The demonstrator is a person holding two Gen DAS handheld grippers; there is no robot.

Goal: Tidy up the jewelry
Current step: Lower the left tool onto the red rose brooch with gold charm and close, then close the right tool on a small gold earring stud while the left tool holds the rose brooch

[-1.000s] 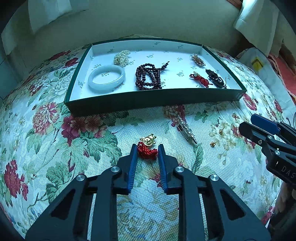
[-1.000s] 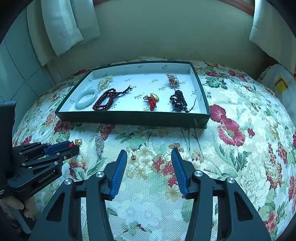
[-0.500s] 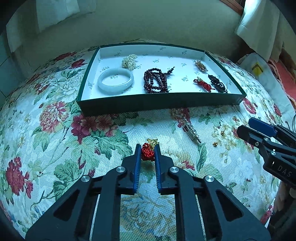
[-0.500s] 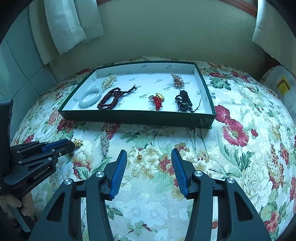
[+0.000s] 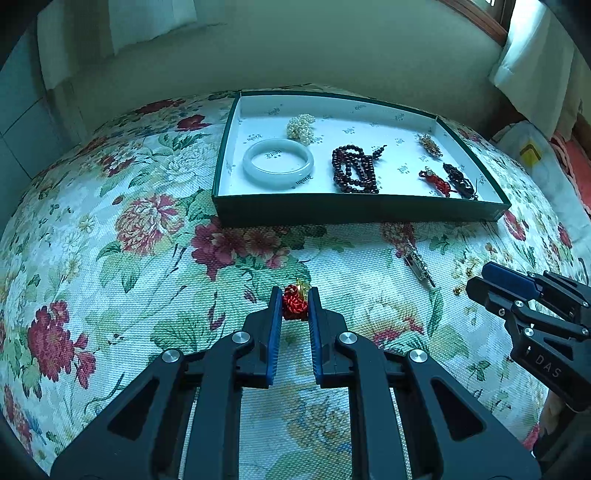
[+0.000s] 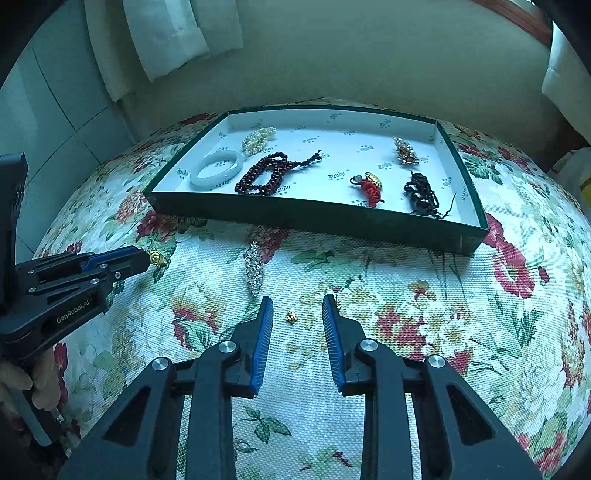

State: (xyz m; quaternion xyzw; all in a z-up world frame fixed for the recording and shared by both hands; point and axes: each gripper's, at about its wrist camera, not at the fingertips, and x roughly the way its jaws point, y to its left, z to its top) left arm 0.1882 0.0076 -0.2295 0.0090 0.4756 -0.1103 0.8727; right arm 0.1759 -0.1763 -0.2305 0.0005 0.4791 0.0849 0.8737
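My left gripper [image 5: 294, 295] is shut on a red knotted cord charm with a gold bead [image 5: 294, 305], held just above the flowered cloth; its gold bead shows at the fingertips in the right wrist view [image 6: 155, 257]. My right gripper [image 6: 297, 306] is open, with a small gold stud [image 6: 291, 316] on the cloth between its fingertips. A rhinestone hair clip [image 6: 254, 267] lies ahead and to the left of it. The green tray [image 5: 354, 213] with a white floor holds a jade bangle [image 5: 277, 168], pearls [image 5: 301, 127], dark red beads [image 5: 354, 170], a red charm [image 5: 436, 181], black beads [image 5: 460, 181] and a gold brooch [image 5: 430, 144].
The flowered cloth [image 5: 110, 240] covers a rounded table. A wall and white curtains [image 6: 166, 33] stand behind the tray. A yellow-marked bag [image 5: 532, 155] lies at the far right. The right gripper [image 5: 535, 314] shows at the right edge of the left wrist view.
My left gripper closed on the red cord charm and lifted it, shifting left so the tray sits further right. My right gripper moved forward until the gold stud lay between its fingers.
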